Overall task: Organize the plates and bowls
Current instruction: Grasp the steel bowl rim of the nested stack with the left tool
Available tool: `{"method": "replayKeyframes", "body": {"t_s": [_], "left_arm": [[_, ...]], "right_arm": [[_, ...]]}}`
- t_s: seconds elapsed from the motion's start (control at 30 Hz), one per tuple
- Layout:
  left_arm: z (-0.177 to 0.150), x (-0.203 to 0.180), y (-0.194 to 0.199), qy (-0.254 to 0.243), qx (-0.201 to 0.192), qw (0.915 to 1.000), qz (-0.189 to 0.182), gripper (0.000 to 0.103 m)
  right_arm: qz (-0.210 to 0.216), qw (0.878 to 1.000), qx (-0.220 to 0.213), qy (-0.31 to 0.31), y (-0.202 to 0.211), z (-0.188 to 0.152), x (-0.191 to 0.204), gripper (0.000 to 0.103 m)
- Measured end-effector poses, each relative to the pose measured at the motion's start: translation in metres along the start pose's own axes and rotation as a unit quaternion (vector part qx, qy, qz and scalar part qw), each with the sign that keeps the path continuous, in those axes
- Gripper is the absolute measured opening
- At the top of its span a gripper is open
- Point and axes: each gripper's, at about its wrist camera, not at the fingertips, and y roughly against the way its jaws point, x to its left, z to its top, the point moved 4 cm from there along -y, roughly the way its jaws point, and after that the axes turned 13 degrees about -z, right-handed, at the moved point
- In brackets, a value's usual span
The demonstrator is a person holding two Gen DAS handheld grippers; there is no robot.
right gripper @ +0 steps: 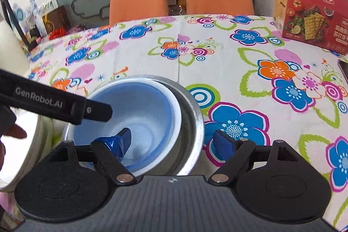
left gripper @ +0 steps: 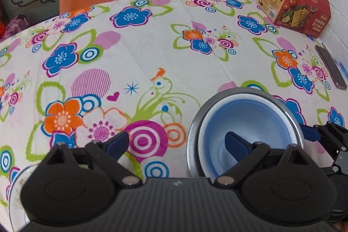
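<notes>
The nested blue bowl (right gripper: 130,123) and steel bowl (right gripper: 191,119) look light, rigid, slippery; right hand-held gripper (right gripper: 174,142) open astride their right rims, left hand-held gripper (left gripper: 177,140) open.

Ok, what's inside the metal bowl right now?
A blue bowl sits nested inside the metal bowl, leaning toward one side. Its own inside looks empty. The metal bowl's bottom underneath is covered.

The left hand-held gripper (left gripper: 176,141) is spread wide, its blue-padded fingertips (left gripper: 118,142) far apart and gripping nothing; the right hand-held gripper (right gripper: 174,142) is likewise spread, one blue fingertip (right gripper: 121,142) lower left, the other to the right; the left one's black body crosses the right view's left side.
</notes>
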Motion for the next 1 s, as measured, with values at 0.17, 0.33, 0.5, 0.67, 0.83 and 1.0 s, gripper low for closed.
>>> {"method": "replayKeyframes", "body": {"t_s": [0.17, 0.33, 0.5, 0.67, 0.83, 1.0], "left_arm": [[-0.001, 0.0, -0.012, -0.009, 0.01, 0.9999, 0.003, 0.095], [-0.006, -0.006, -0.02, -0.027, 0.013, 0.9995, 0.006, 0.095], [-0.008, -0.005, -0.024, -0.023, 0.009, 0.9997, 0.006, 0.096], [-0.008, -0.002, -0.023, -0.018, 0.004, 0.9998, 0.001, 0.096], [-0.011, -0.004, -0.022, -0.018, -0.001, 0.9998, 0.003, 0.096], [-0.012, -0.005, -0.02, -0.02, -0.005, 0.9998, -0.006, 0.094]], "right_arm": [[-0.005, 1.0, 0.004, 0.018, -0.008, 0.0, 0.008, 0.07], [0.001, 1.0, -0.005, 0.015, -0.008, -0.001, 0.007, 0.071], [0.004, 1.0, -0.024, 0.008, -0.008, -0.004, 0.007, 0.073], [0.013, 0.999, -0.042, 0.005, -0.009, -0.006, 0.006, 0.075], [0.005, 0.999, -0.039, -0.005, -0.006, -0.006, 0.008, 0.074], [0.018, 0.998, -0.05, -0.012, -0.005, -0.01, 0.004, 0.07]]}}
